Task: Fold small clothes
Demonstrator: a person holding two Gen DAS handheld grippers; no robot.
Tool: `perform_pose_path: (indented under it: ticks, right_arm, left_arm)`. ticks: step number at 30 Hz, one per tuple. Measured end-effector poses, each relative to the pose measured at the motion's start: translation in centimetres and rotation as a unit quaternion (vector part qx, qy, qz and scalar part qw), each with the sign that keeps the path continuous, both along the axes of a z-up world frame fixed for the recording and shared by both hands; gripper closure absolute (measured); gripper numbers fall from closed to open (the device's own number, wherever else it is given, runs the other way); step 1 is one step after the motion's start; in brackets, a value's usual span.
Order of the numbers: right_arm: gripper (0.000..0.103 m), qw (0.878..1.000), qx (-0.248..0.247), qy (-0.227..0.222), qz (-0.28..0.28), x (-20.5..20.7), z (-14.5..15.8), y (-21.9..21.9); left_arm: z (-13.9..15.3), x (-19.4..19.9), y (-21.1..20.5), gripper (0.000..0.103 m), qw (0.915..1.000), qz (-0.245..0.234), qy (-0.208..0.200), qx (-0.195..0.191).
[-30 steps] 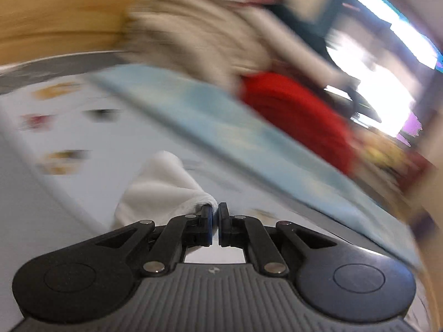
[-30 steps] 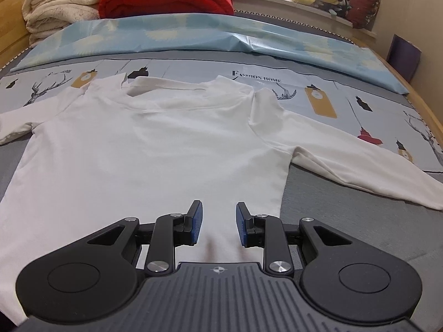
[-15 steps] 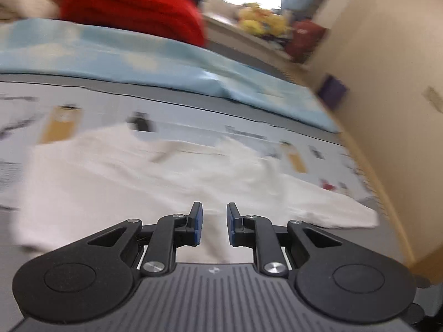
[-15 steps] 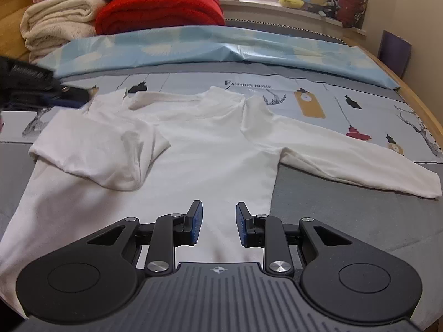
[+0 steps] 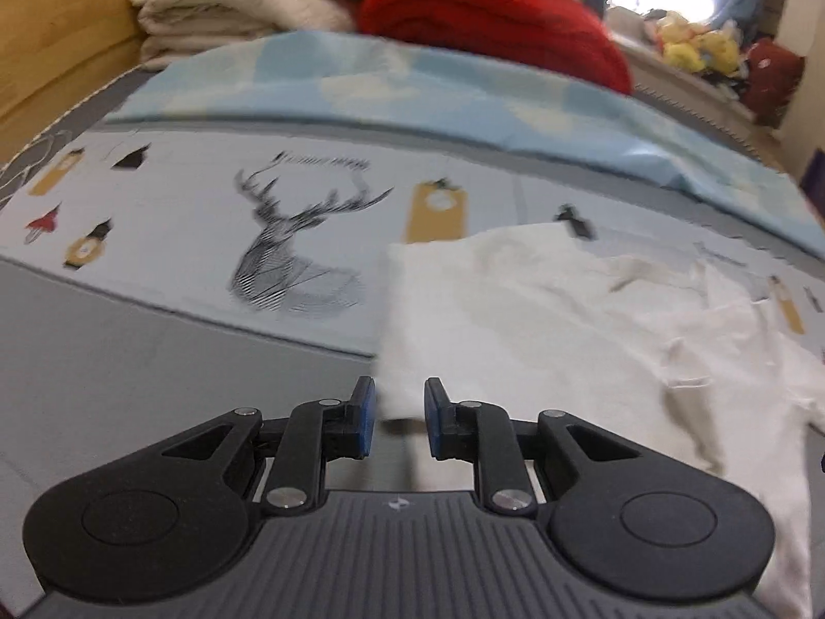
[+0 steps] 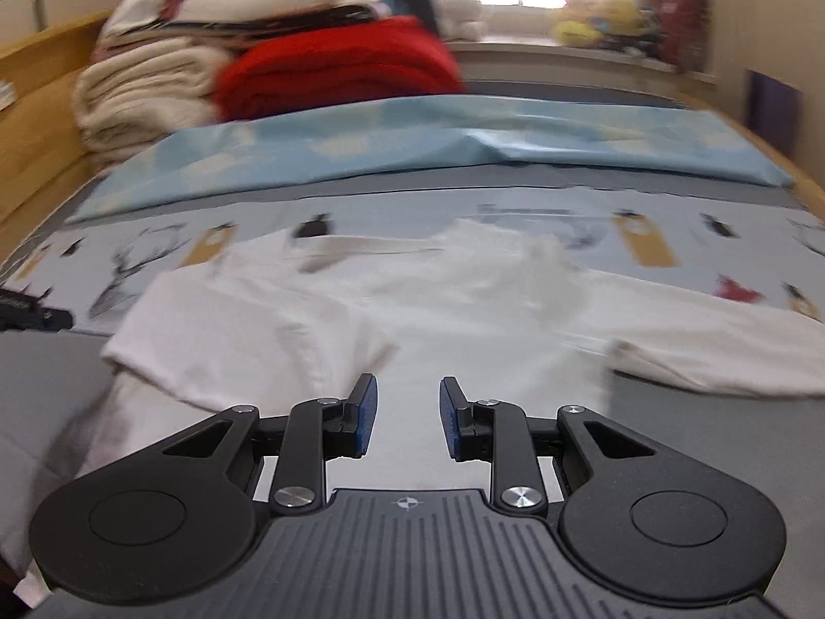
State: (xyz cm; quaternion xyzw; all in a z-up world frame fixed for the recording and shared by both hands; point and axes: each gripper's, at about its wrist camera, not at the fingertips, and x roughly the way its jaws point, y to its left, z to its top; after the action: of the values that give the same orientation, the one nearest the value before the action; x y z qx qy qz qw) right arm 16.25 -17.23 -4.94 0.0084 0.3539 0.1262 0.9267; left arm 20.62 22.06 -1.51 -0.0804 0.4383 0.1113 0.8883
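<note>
A white long-sleeved shirt (image 6: 464, 320) lies flat on the bed, collar at the far side. Its left sleeve (image 6: 232, 320) is folded over the chest; the other sleeve (image 6: 722, 356) stretches out to the right. My left gripper (image 5: 398, 420) hovers at the shirt's left folded edge (image 5: 407, 309) with its jaws opening; the cloth shows past the blue pads (image 5: 363, 420), not pinched. It also shows as a dark tip, the left gripper (image 6: 31, 309), at the left edge of the right wrist view. My right gripper (image 6: 407, 423) stands open above the shirt's lower body, holding nothing.
The sheet (image 5: 289, 253) under the shirt is grey with deer prints. A light blue quilt (image 6: 412, 149) lies across the far side. Behind it are a red blanket (image 6: 335, 72) and cream blankets (image 6: 139, 98). A wooden bed frame (image 5: 56, 41) borders the left. Plush toys (image 6: 593, 20) sit on the sill.
The left gripper carried the sleeve cuff over the shirt, let it go and drew back left to the folded edge. The sleeve now lies across the chest. The right gripper stayed open.
</note>
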Motion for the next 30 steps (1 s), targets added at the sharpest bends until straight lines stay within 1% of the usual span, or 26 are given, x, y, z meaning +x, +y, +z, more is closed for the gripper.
perform_pose_path:
  ticks: [2, 4, 5, 8, 12, 15, 17, 18, 19, 20, 21, 22, 24, 25, 26, 27, 28, 29, 30]
  right_arm:
    - [0.068, 1.0, -0.009, 0.002, 0.027, 1.2, -0.9, 2.0]
    - [0.061, 0.998, -0.024, 0.005, 0.049, 2.5, -2.2, 4.0]
    - [0.06, 0.998, -0.033, 0.007, 0.056, 3.1, -2.8, 4.7]
    - [0.06, 0.996, -0.065, 0.011, 0.064, 4.6, -4.4, 6.7]
    - [0.06, 0.994, -0.08, -0.001, 0.076, 6.0, -5.2, 8.1]
    - [0.06, 0.992, -0.084, 0.004, 0.09, 7.0, -6.0, 9.2]
    - [0.061, 0.989, -0.106, 0.018, 0.101, 7.8, -6.8, 10.2]
    - [0.063, 0.987, -0.121, 0.025, 0.105, 8.1, -7.3, 10.7]
    - [0.08, 0.985, -0.133, 0.029, 0.105, 8.4, -7.7, 11.1]
    - [0.094, 0.984, -0.14, 0.028, 0.102, 8.8, -7.9, 11.2]
    - [0.1, 0.987, -0.135, 0.024, 0.09, 9.1, -7.6, 11.0]
    - [0.1, 0.991, -0.117, 0.013, 0.069, 9.5, -6.9, 10.3]
    - [0.1, 0.999, -0.045, -0.029, 0.007, 9.9, -4.1, 7.9]
    - [0.1, 0.998, -0.003, -0.058, -0.026, 9.9, -2.4, 6.2]
    - [0.1, 0.994, 0.04, -0.083, -0.054, 9.6, -1.1, 4.4]
    - [0.1, 0.987, 0.081, -0.109, -0.082, 9.3, -0.1, 2.3]
    - [0.1, 0.981, 0.103, -0.126, -0.108, 9.0, 0.3, 0.5]
    - [0.1, 0.975, 0.108, -0.129, -0.145, 9.0, 0.2, -1.2]
    - [0.1, 0.971, 0.105, -0.114, -0.182, 9.3, -0.4, -2.8]
  left_arm:
    - [-0.7, 0.3, 1.2, 0.081, 0.9996, 0.02, 0.019, -0.013]
    - [-0.9, 0.2, 2.5, 0.081, 0.9985, 0.038, 0.027, -0.028]
    - [-1.0, 0.3, 3.0, 0.081, 0.9981, 0.043, 0.03, -0.031]
    - [-0.7, -0.3, 3.9, 0.081, 0.9979, 0.047, 0.039, -0.019]
    - [-0.7, 0.0, 4.3, 0.081, 0.9974, 0.051, 0.046, -0.021]
    - [-0.8, 0.4, 4.2, 0.081, 0.9972, 0.054, 0.046, -0.022]
    - [-0.7, 0.7, 4.1, 0.081, 0.9972, 0.054, 0.046, -0.021]
    - [-0.8, 0.9, 3.9, 0.081, 0.9972, 0.054, 0.047, -0.022]
    - [-0.8, 1.0, 3.8, 0.081, 0.9972, 0.053, 0.047, -0.023]
    - [-0.8, 1.2, 3.7, 0.081, 0.9972, 0.053, 0.047, -0.025]
    - [-0.8, 1.3, 3.6, 0.081, 0.9972, 0.052, 0.046, -0.027]
    - [-0.8, 1.5, 3.5, 0.081, 0.9972, 0.051, 0.046, -0.029]
    - [-0.8, 1.9, 3.2, 0.081, 0.9972, 0.049, 0.043, -0.035]
    - [-0.8, 2.0, 3.0, 0.081, 0.9973, 0.048, 0.04, -0.038]
    - [-0.8, 2.3, 2.8, 0.081, 0.9974, 0.047, 0.036, -0.041]
    - [-0.8, 2.4, 2.7, 0.081, 0.9975, 0.045, 0.034, -0.042]
    - [-0.9, 2.7, 2.5, 0.081, 0.9975, 0.044, 0.033, -0.044]
    - [-1.0, 2.9, 2.3, 0.081, 0.9974, 0.043, 0.033, -0.047]
    - [-1.1, 3.1, 2.1, 0.081, 0.9973, 0.042, 0.033, -0.05]
